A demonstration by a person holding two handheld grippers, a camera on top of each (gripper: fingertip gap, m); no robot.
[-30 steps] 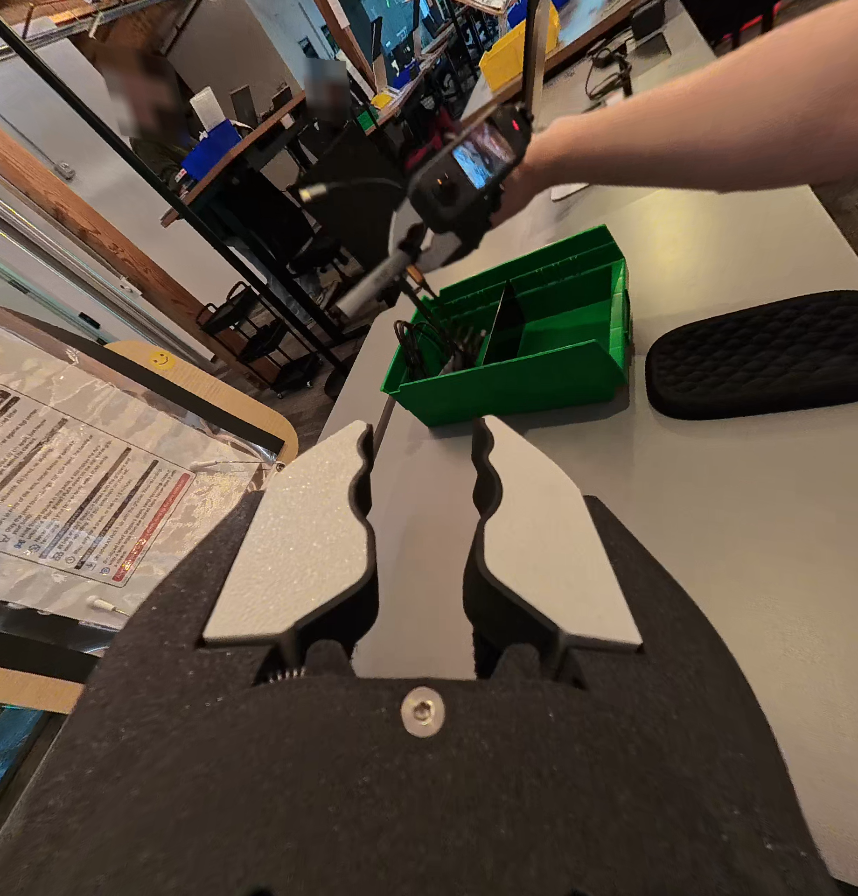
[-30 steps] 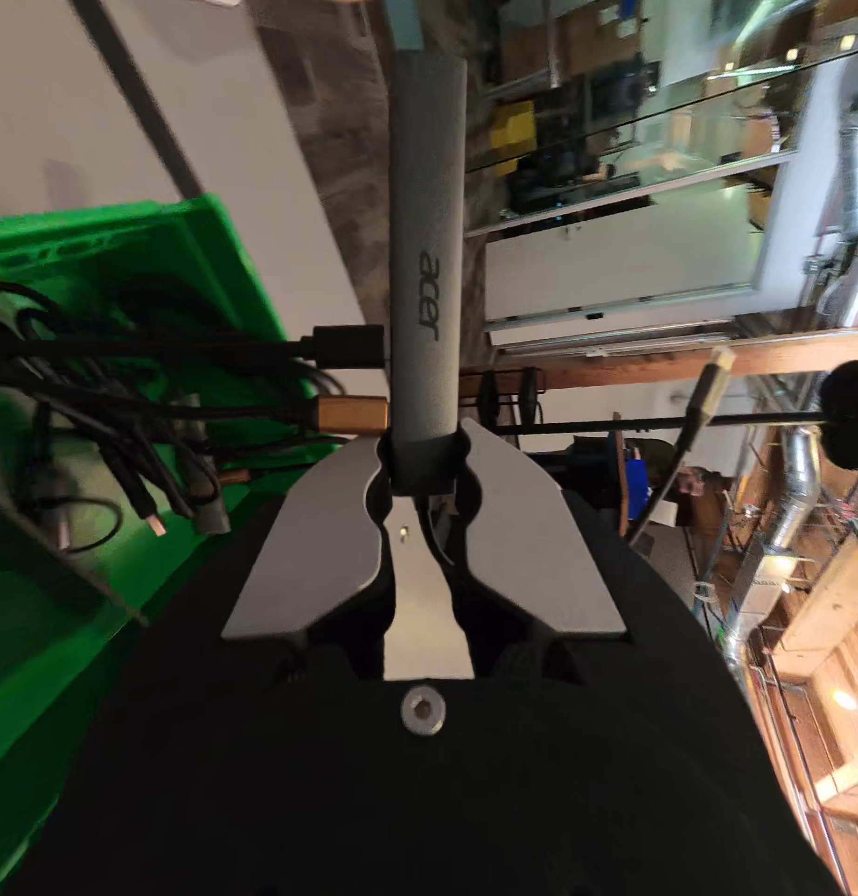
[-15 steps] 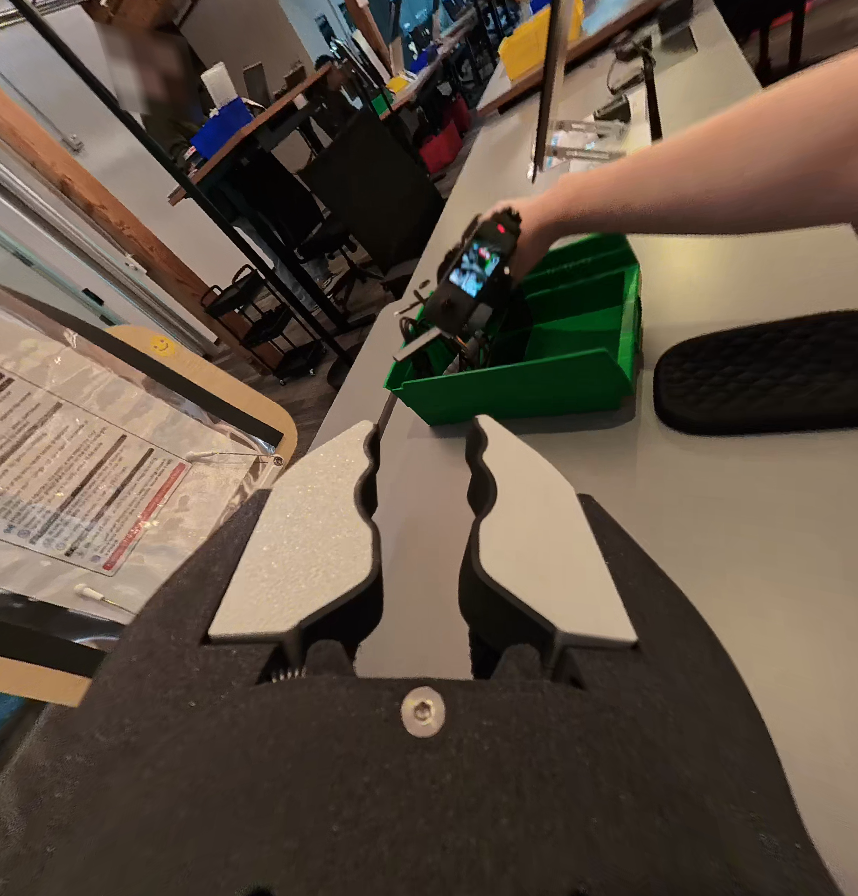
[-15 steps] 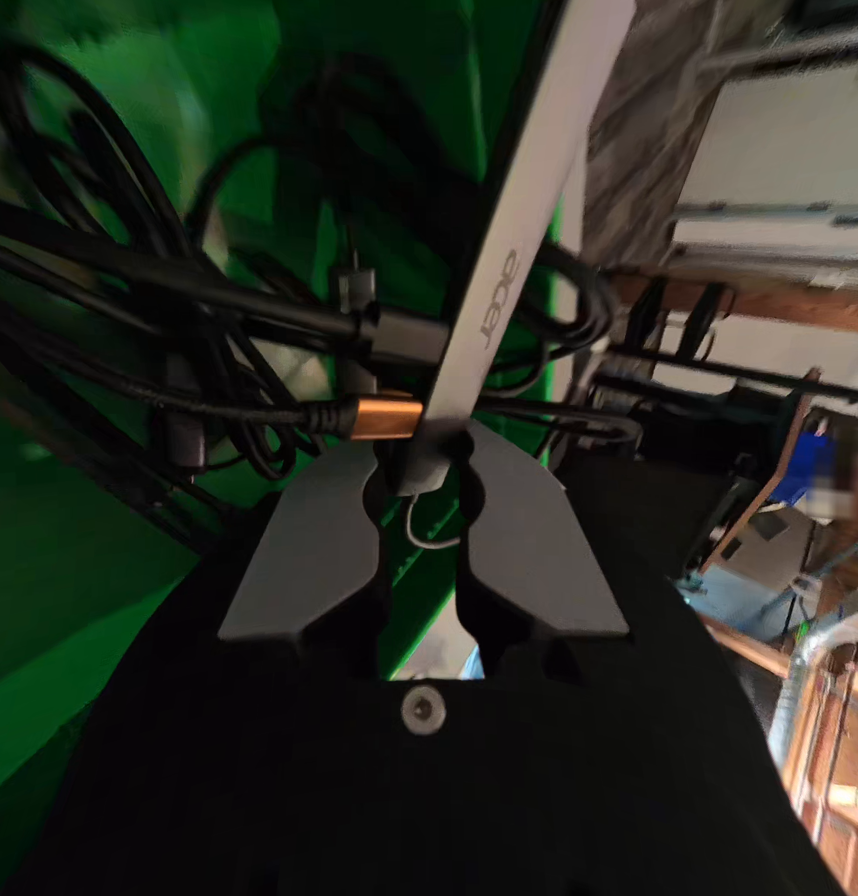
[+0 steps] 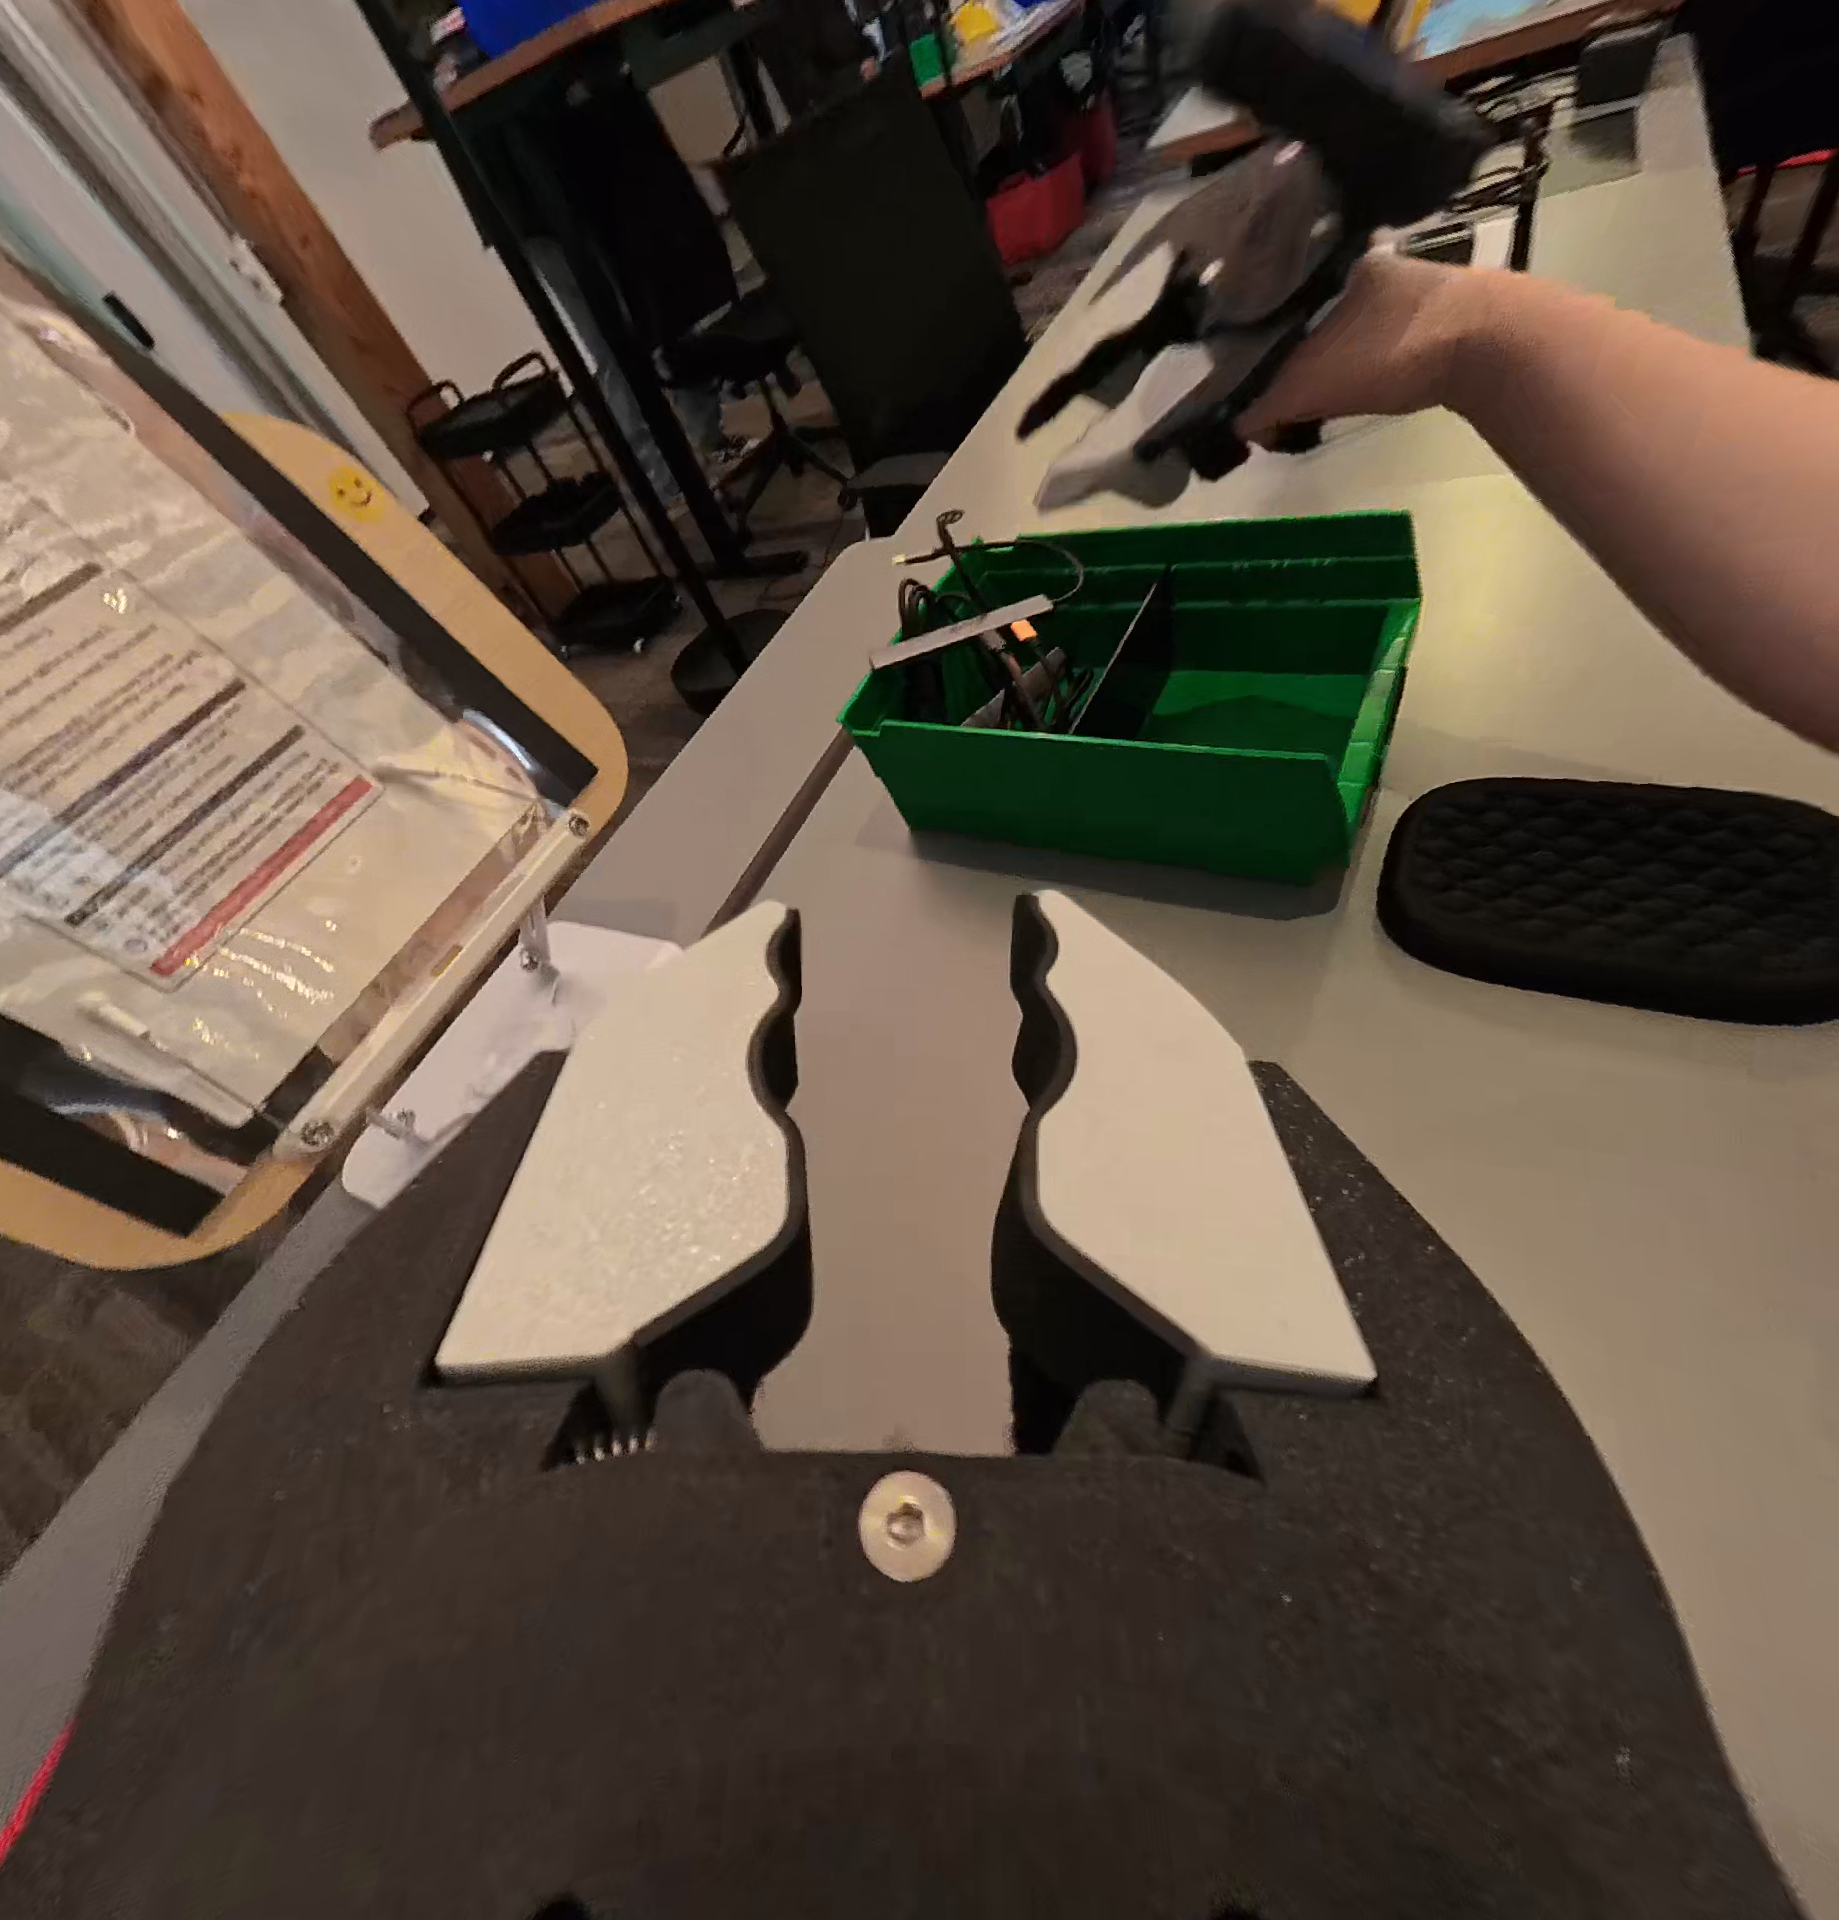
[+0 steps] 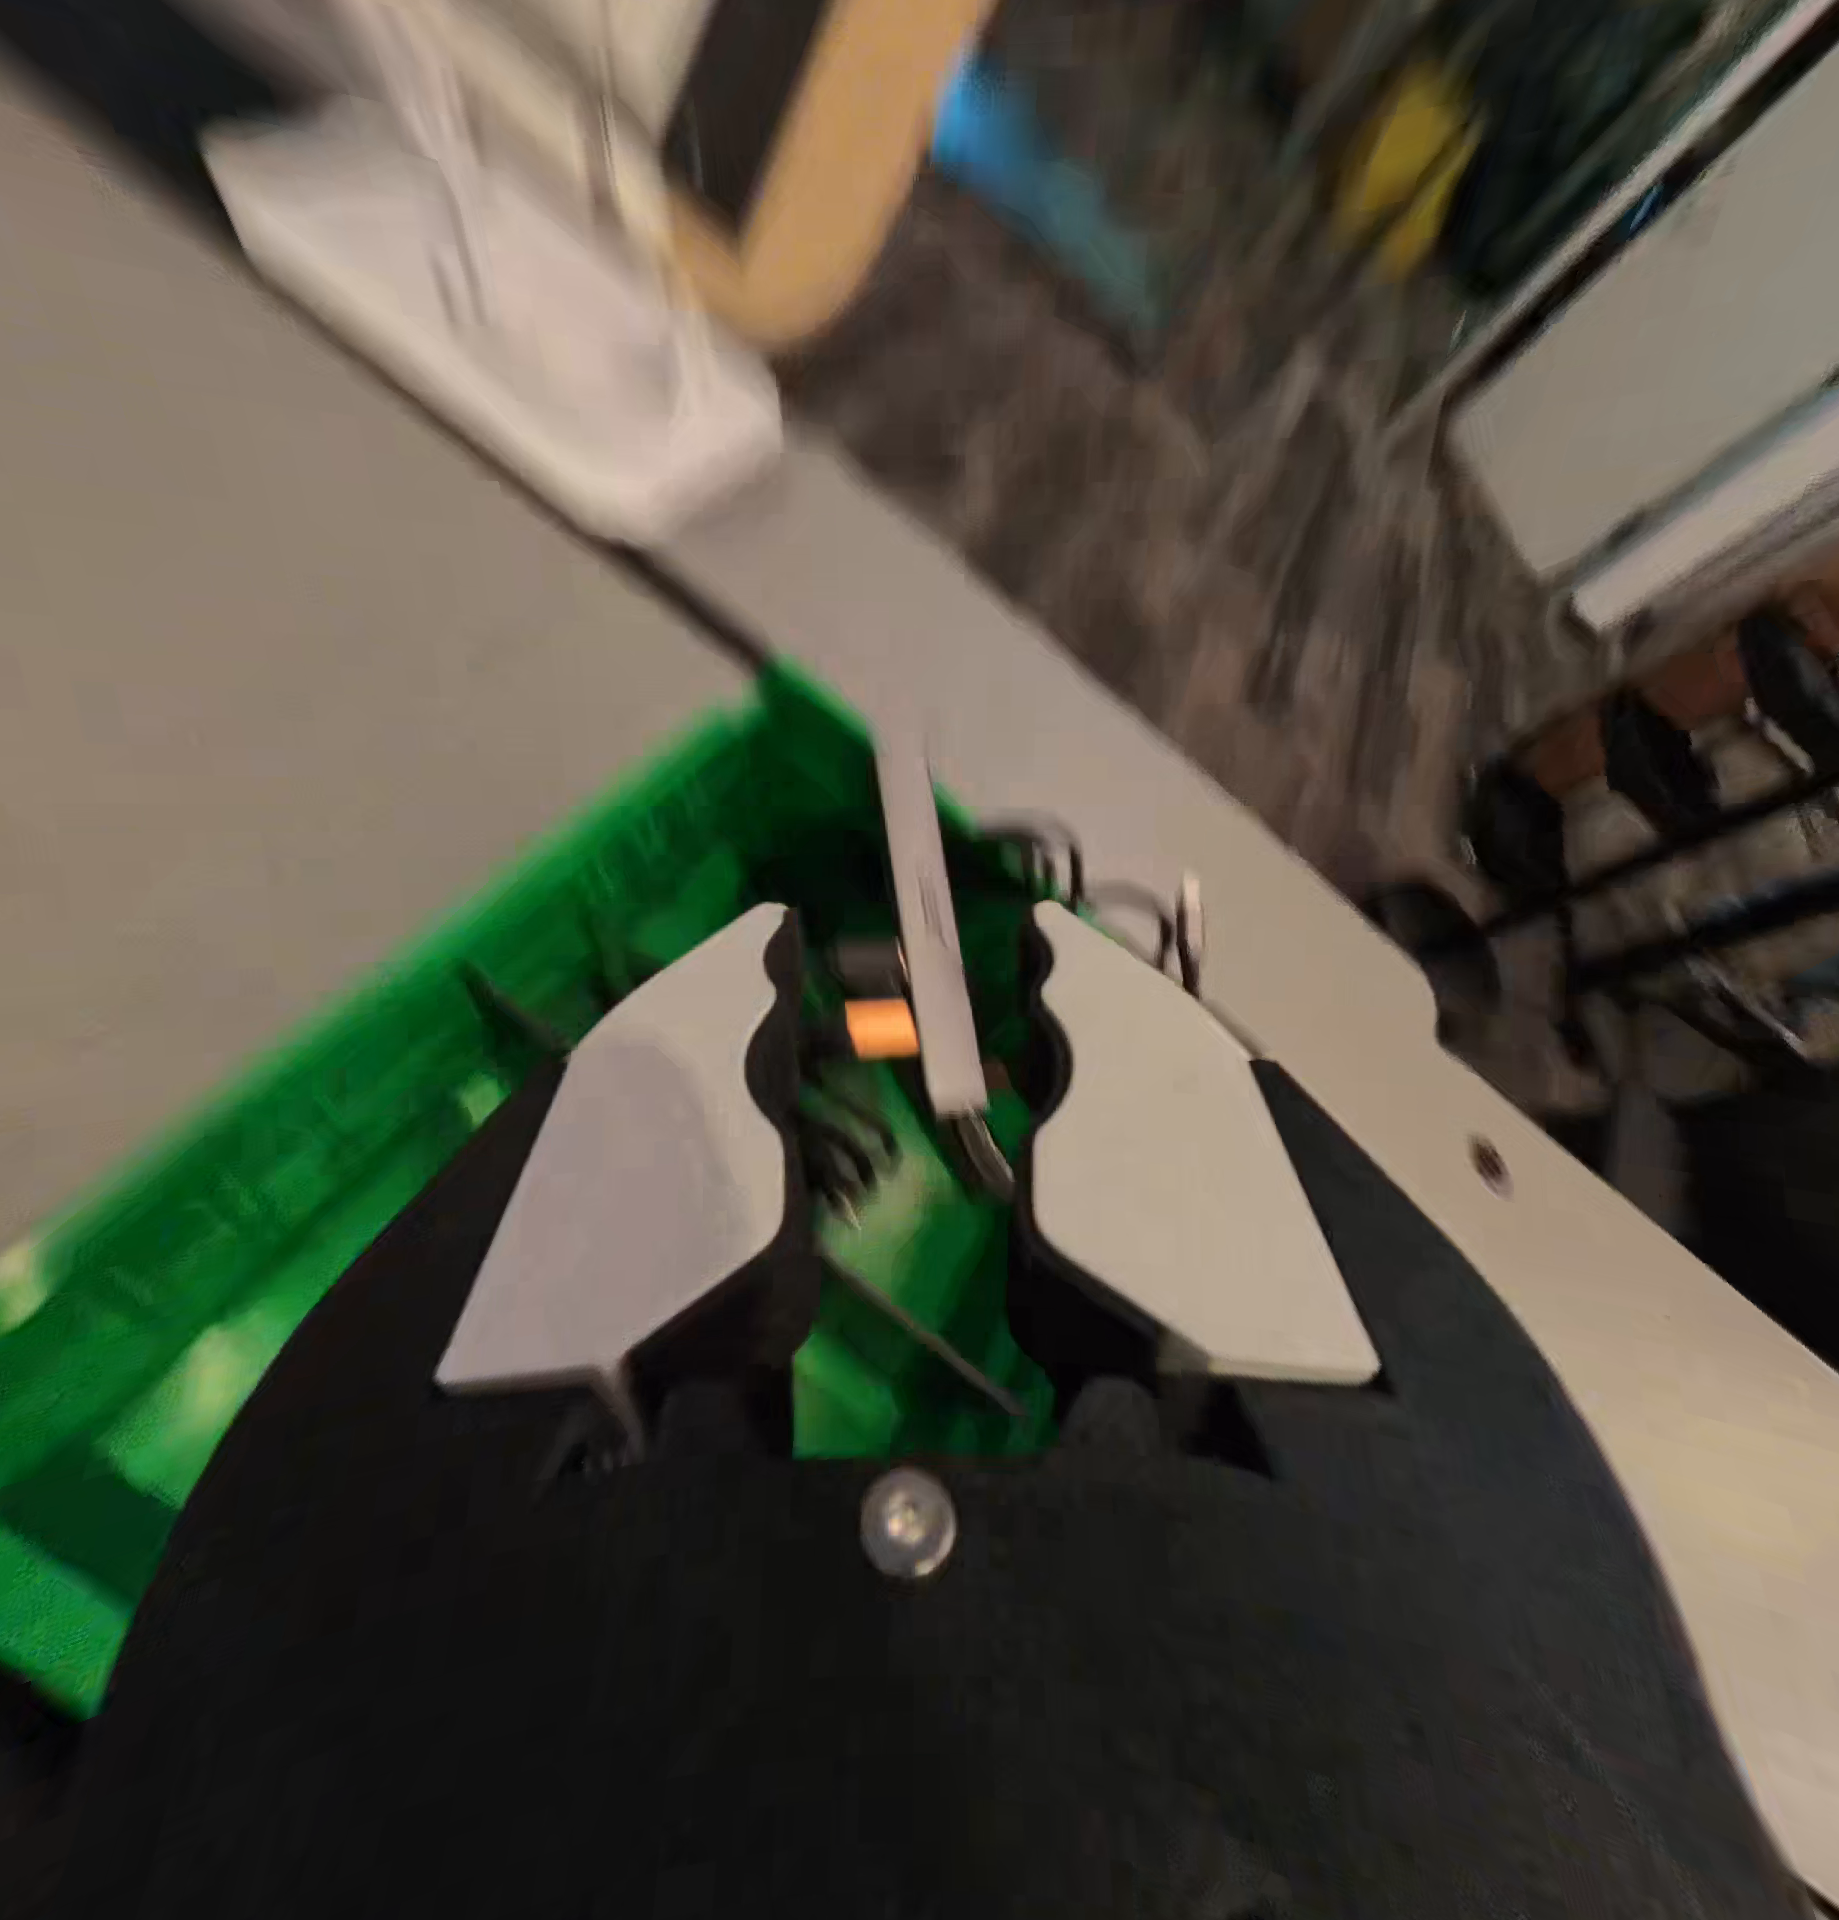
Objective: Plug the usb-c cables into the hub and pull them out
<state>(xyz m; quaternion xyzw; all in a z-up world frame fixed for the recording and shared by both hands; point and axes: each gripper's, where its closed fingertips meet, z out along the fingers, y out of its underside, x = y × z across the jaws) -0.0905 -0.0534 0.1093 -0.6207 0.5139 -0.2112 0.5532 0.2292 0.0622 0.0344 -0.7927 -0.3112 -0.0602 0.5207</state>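
- Hub (image 5: 956, 634): a slim grey bar, flat and long, lying tilted across the left end of the green bin (image 5: 1112, 800), propped on a tangle of black cables (image 5: 998, 665). One end pokes over the bin's left wall.
- Two plugs sit against the hub's side: one with a copper-orange shell (image 6: 879, 1029), one black (image 6: 865, 961) just beside it. Whether they are fully seated I cannot tell; the right wrist view is motion-blurred.
- A loose cable end with a gold tip (image 5: 910, 558) sticks out past the bin's far-left corner.
- Right gripper (image 5: 1091, 436): held in a bare hand (image 5: 1351, 353) above and behind the bin, fingers spread, nothing between them. In its own view the hub lies beyond the gap, not touched.
- Left gripper (image 5: 902, 920): low over the grey table (image 5: 1517, 1247), near the bin's front wall, fingers apart and empty.
- Black quilted pad (image 5: 1632, 894) lies on the table just right of the bin.
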